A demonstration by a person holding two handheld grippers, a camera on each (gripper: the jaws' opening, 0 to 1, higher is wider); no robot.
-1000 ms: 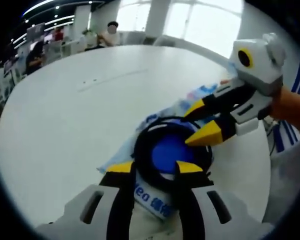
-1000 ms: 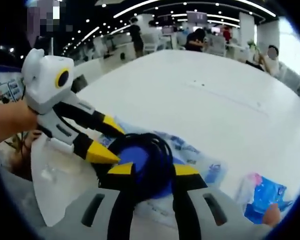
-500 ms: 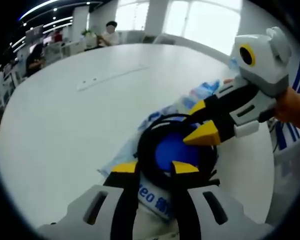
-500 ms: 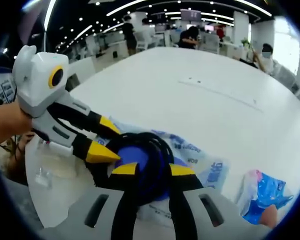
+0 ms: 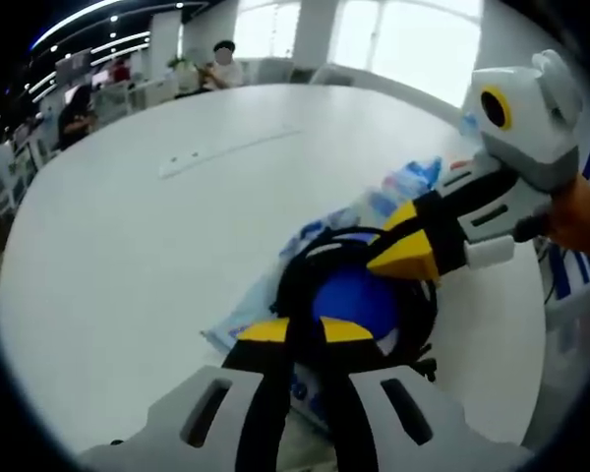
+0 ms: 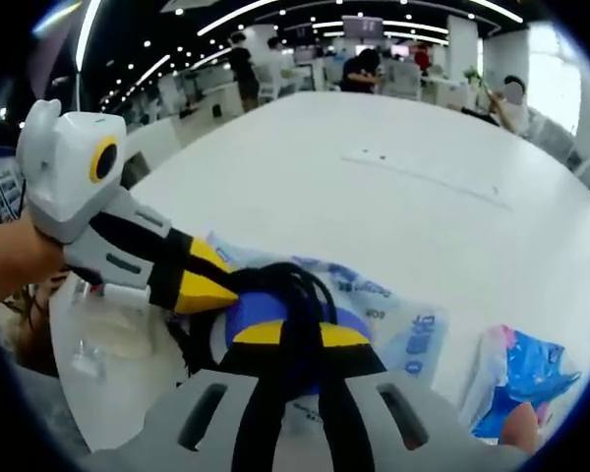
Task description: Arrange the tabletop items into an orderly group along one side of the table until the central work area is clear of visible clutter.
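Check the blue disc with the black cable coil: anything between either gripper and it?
Nothing visible. Both grippers are already at the black cable coil round the blue disc: the left gripper closed on the near side, the right gripper closed on the opposite side. The bundle sits on a printed plastic bag on the white table.

1. Left gripper [image 5: 306,330]: pale grey moulded body with two slotted cut-outs; black jaws capped with yellow tips.
2. Right gripper [image 6: 293,334]: same build, grey slotted body, black jaws, yellow tips.
3. Seen from the side, each shows white-grey trim along black jaw arms.
4. A bare hand [image 6: 10,261] grips the left gripper's handle; no sleeve visible.
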